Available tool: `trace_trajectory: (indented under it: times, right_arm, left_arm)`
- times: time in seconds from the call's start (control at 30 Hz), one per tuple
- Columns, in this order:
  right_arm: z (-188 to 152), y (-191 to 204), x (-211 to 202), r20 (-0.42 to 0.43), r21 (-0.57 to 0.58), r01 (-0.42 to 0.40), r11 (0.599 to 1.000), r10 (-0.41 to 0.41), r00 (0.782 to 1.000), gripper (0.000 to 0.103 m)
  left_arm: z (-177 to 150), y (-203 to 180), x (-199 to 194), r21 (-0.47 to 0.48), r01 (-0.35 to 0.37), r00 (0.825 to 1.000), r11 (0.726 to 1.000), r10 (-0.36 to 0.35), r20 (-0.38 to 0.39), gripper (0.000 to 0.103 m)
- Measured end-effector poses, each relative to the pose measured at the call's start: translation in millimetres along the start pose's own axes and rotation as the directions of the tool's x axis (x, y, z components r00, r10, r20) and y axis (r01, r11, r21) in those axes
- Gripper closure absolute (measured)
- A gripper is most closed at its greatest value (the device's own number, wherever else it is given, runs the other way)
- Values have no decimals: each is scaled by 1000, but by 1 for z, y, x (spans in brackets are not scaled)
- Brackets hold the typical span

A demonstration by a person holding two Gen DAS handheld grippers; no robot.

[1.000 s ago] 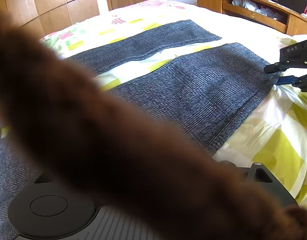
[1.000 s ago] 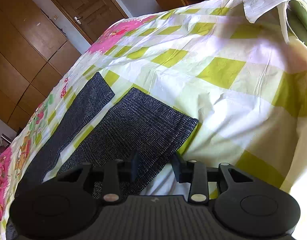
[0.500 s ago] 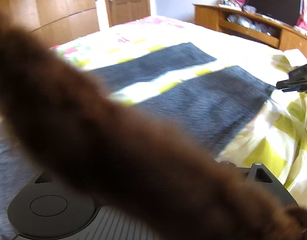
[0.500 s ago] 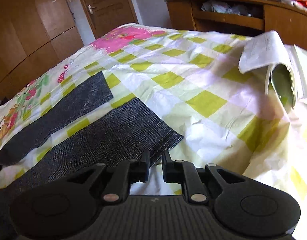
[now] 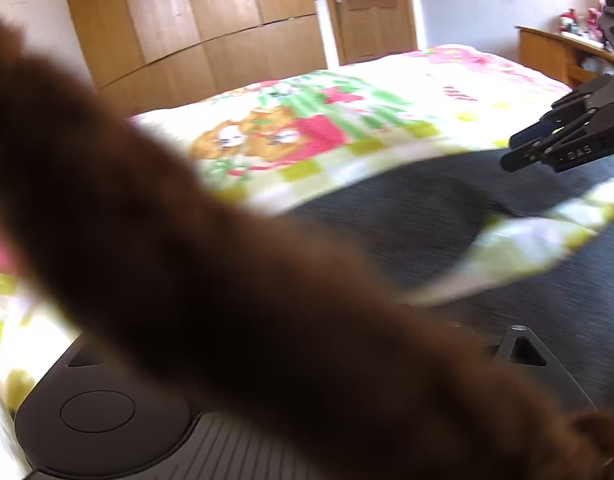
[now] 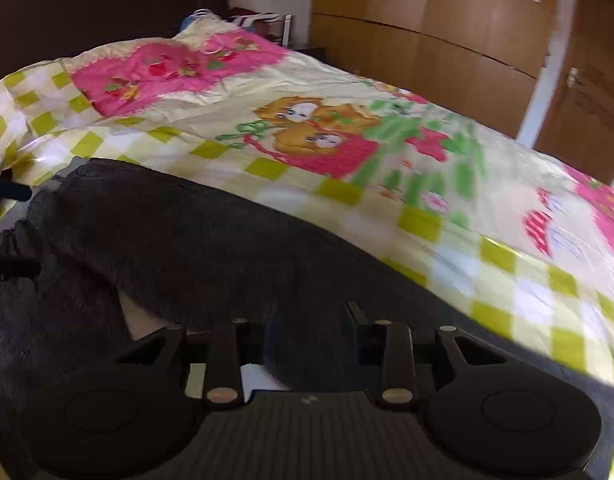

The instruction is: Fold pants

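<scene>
Dark grey pants [image 6: 195,240] lie spread across the checked bed cover [image 6: 427,184], with a strip of cover showing between the two legs [image 5: 519,240]. In the right wrist view my right gripper [image 6: 311,316] is open, its fingers wide apart low over the grey cloth. From the left wrist view the right gripper [image 5: 515,154] hangs just above the pants [image 5: 427,216] at the right edge. A blurred brown furry sleeve [image 5: 227,280] covers the left gripper's fingers. Dark parts at the left edge [image 6: 7,192] may belong to the left gripper.
The bed cover carries a bear print [image 6: 311,124] and a pink pillow area [image 6: 155,68] by a dark headboard [image 6: 87,0]. A wooden wardrobe [image 5: 195,28] and door [image 5: 371,8] stand beyond the bed. A wooden shelf [image 5: 555,52] is at the right.
Both cameras have swung from the pant hems toward the wardrobe and headboard side. The right gripper closed at the hem half a second ago and now stands wide open over the pants.
</scene>
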State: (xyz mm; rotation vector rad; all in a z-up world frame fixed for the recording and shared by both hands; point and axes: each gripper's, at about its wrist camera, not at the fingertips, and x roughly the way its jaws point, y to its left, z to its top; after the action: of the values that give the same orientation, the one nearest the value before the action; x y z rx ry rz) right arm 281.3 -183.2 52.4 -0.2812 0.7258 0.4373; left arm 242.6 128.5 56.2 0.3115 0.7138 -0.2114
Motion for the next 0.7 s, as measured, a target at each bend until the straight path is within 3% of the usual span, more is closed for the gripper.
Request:
trace_trajectory:
  times: [0.13,0.2,0.3,0.4,0.5,0.6,0.67,0.7]
  right_arm:
    - [63,20,110,-129,-149,-154,977,135,982,51]
    - [79,34,140,-181,-210,-179,961,142,973,51]
    - [97,53,166,-233,-273,-202,941,139,963,50]
    - [111,69,187,-324,-312,-256,915,151,934,49]
    - [117,80,204,-394,-335,-280,900,136,909,48]
    - [122,80,210,-439,-338,-301,891,133,888,48]
    - [121,76,213,-450,-298,-296,907,140,882,48]
    - [119,78,215,-447,-285,-286,915,137,884,50]
  left_arm:
    - [18,63,57,5,-38,998,999,38,-53,8]
    - [20,89,78,-1,-40,995,999,40,-93,8]
    - [20,122,100,8,-32,988,999,32,-151,8]
    - [17,151,126,5,-6,973,1000,7,-230,8]
    - [14,172,148,-72,80,953,994,-98,-287,7]
    - [15,182,168,-121,162,923,979,-194,-331,0]
    - [13,185,178,-161,180,904,970,-228,-362,0]
    - [11,184,176,-161,172,905,972,-220,-364,0]
